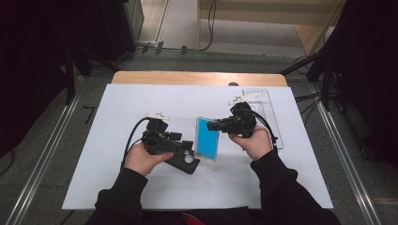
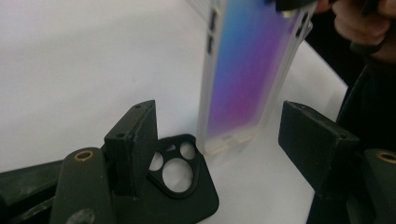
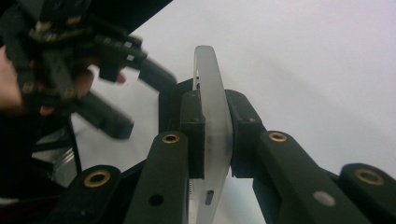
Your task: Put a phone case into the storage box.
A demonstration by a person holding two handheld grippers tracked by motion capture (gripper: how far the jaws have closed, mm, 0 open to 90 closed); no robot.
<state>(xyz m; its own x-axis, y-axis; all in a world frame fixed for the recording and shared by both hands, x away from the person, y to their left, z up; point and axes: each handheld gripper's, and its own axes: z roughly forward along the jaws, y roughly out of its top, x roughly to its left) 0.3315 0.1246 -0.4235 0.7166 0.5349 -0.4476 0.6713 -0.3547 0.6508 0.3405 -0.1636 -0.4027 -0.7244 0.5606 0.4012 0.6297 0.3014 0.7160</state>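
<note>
Two handheld grippers at a white table, phone cases between them.

Left gripper (image 1: 185,152), angled rightward, jaws parted and empty over a black phone case (image 2: 187,186) lying flat; right gripper (image 1: 212,125), pointing left, clamps a translucent blue-tinted phone case (image 1: 207,138) upright on edge.

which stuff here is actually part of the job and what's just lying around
In the job:
- translucent blue phone case, held upright, clamped in the right gripper
- black phone case with camera cut-outs, flat on the white sheet under the open left gripper

Lying about:
- clear plastic tray at the table's far right
- white sheet covering the table
</note>
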